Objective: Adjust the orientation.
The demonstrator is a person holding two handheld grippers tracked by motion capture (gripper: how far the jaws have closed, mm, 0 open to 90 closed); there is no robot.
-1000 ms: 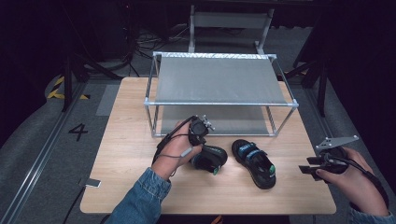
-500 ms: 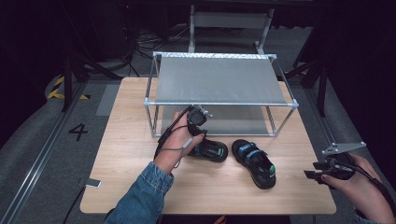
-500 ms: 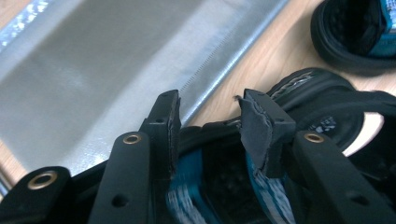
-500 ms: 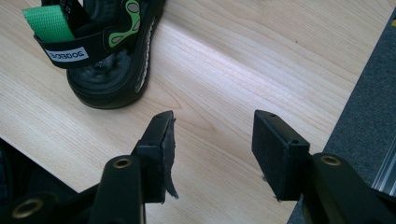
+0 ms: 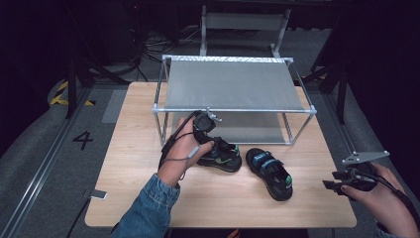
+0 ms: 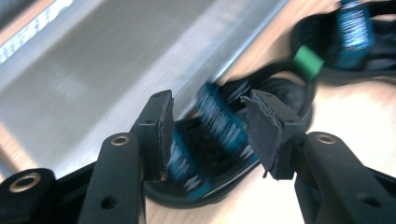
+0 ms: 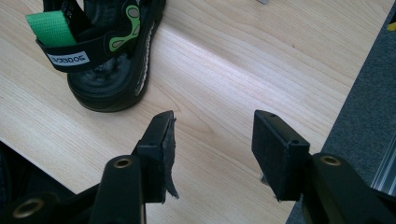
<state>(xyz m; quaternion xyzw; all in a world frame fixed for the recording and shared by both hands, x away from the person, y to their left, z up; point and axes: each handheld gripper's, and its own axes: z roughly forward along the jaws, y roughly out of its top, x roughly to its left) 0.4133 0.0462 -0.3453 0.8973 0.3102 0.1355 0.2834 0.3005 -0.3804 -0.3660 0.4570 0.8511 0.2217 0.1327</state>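
Note:
Two black sandals with blue straps lie on the wooden table [image 5: 138,163] in front of a metal rack. The left sandal [image 5: 224,157] lies flat near the rack's lower shelf. My left gripper [image 5: 217,145] hovers just over it, and its jaws have just been opening. In the left gripper view the blurred sandal [image 6: 219,122] sits below the gap of the left gripper [image 6: 210,102], and the pads do not press on it. The right sandal [image 5: 271,173] lies apart. My right gripper [image 5: 333,184] stands open near the table's right edge, over bare wood [image 7: 212,121].
The rack [image 5: 233,110] of metal tubes has a grey upper shelf and a lower shelf at the table's back. The right sandal's heel [image 7: 107,51] is at the upper left of the right gripper view. Grey floor borders the table's right edge [image 7: 369,107].
The left gripper let go of the left sandal, which went from tilted in its jaws to flat on the table nearer the rack. The gripper rose a little. The right hand barely moved.

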